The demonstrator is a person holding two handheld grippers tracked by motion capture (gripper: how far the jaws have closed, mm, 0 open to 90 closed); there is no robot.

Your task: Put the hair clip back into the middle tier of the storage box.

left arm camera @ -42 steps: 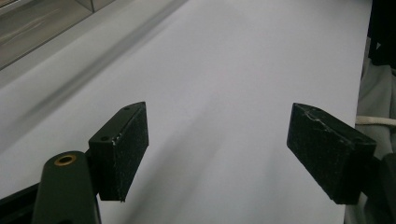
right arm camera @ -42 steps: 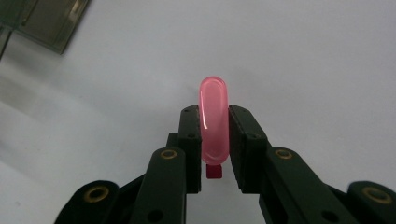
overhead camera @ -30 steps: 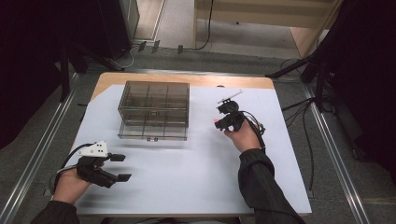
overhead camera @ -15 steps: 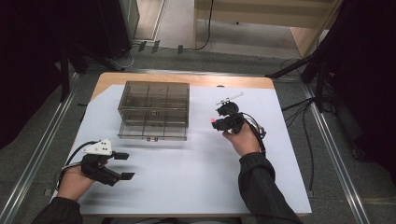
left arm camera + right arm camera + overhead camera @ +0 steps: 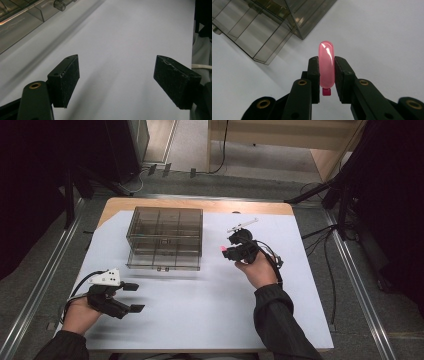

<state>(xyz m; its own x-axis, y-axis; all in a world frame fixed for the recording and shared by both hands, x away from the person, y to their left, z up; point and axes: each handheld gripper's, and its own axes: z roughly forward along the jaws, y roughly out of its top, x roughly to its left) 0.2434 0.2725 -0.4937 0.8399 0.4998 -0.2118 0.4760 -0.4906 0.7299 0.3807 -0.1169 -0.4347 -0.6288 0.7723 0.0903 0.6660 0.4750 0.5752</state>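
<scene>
Carry step: the right claw [image 5: 326,75] is clamped on a pink tube [image 5: 326,63], the smoky compartment box [image 5: 165,237] beside it. Next, line up over a compartment. The left claw [image 5: 134,296] rests apart.

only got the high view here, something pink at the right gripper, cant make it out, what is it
Observer: A small glossy pink tube with a darker cap at its lower end, clamped between the right gripper fingers, seen in the right gripper view.
Operator: is it touching the box
Observer: No. In the right gripper view the clear compartment box lies beyond the tube, with white sheet between them.
Operator: left gripper got anything
Observer: Nothing. In the left gripper view the left gripper fingers stand wide apart over bare sheet, the box edge at upper left.
</scene>
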